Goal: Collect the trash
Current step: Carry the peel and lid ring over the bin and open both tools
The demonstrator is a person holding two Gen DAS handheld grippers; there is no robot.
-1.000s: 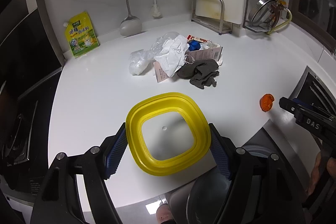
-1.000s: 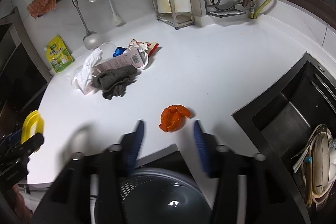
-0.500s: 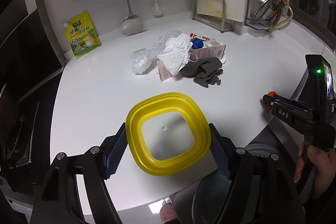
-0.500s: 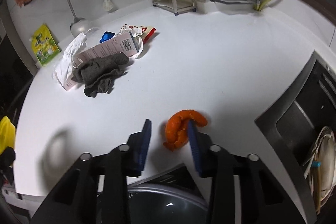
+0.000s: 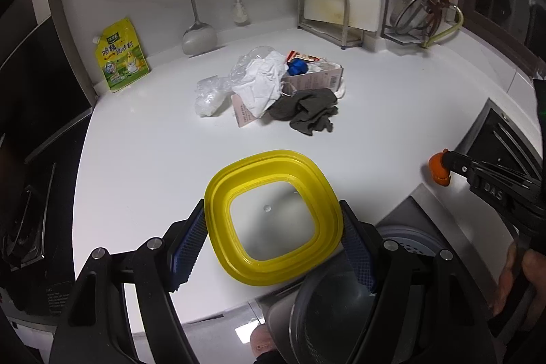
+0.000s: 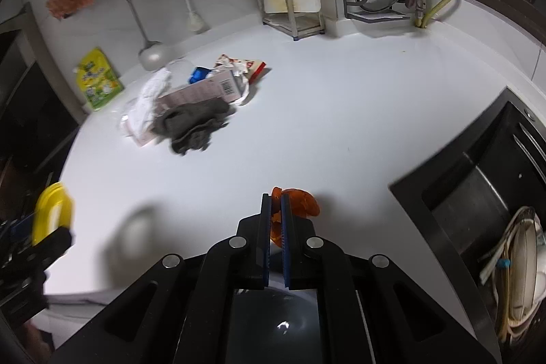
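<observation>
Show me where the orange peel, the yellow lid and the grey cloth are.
orange peel (image 6: pixel 302 202), right wrist view, on the curl showing past the blue pads.
yellow lid (image 5: pixel 218 193), left wrist view, on its left rim.
grey cloth (image 5: pixel 309 111), left wrist view, on the crumpled middle.

The right gripper (image 6: pixel 276 210), angled downward, has just closed its jaws on an orange peel (image 6: pixel 300 203). At its nine o'clock, the left gripper (image 5: pixel 273 224) grips a yellow lid (image 5: pixel 273 220), jaws wide.
</observation>
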